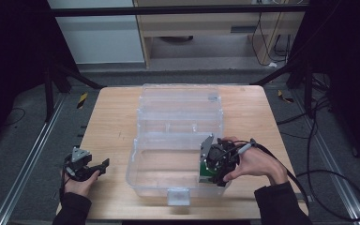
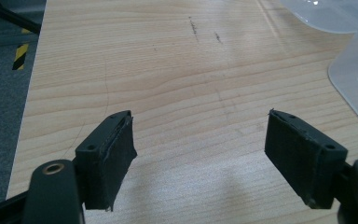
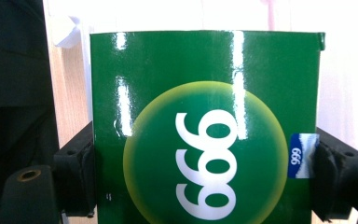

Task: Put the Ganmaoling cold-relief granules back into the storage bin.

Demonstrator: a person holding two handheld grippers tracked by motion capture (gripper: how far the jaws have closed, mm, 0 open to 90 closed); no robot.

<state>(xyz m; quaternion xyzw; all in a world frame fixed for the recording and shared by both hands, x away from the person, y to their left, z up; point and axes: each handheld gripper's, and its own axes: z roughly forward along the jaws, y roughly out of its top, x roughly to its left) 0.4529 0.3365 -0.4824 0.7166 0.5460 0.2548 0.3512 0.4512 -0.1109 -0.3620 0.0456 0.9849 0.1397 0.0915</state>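
Two jaws of the right gripper [image 3: 200,172] are clamping a green box [image 3: 205,126] by its sides; the left gripper [image 2: 200,154] is hovering wide apart, empty, over the table [image 2: 177,70].

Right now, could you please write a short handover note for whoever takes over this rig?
Right gripper: shut on the green box, holding it low inside the clear plastic bin, near its front right corner.
Left gripper: open, holding nothing, above the wooden table left of the bin.
Done: box picked up and brought into the bin.
Left: probably set the box down, open the jaws and withdraw. Whether the box already rests on the bin floor is unclear.
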